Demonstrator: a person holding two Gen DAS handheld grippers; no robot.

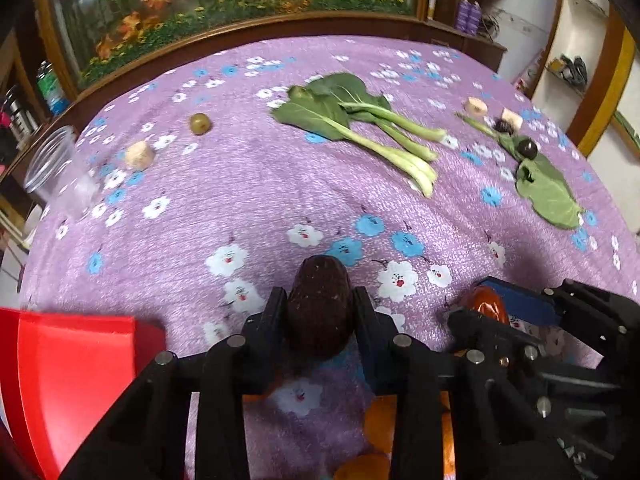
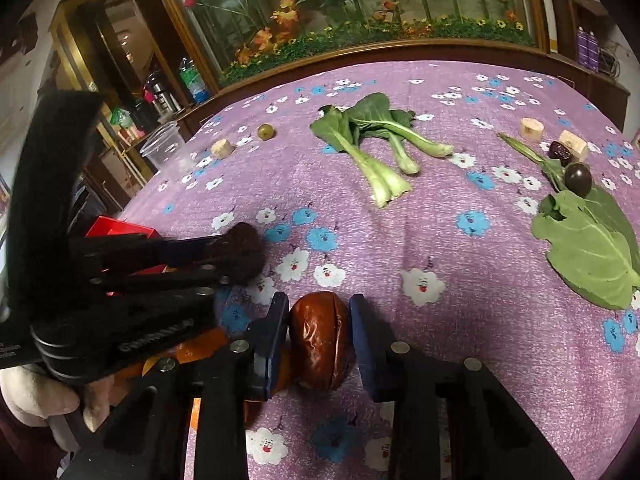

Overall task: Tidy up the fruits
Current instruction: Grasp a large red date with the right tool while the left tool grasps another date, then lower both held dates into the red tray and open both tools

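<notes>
Left claw (image 1: 320,304) clamped on a dark rough fruit (image 1: 319,304), right claw (image 2: 320,330) clamped on a glossy brown fruit (image 2: 320,336), both over the floral table (image 1: 240,200); red bin (image 1: 72,380) just left, bok choy (image 1: 360,128) well ahead.

Left claw (image 1: 320,300) clamped on a dark rough fruit (image 1: 319,304) over the purple flowered cloth (image 1: 240,200). Just left of the fruit, a red bin (image 1: 76,364); beyond it, leafy greens (image 1: 360,128).

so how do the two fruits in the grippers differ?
The dark rough fruit in the left gripper is matte, near black and pebbly; the reddish-brown fruit in the right gripper is glossy, wrinkled and creased. Shared: each is clamped between pads, low over the purple floral cloth.
</notes>
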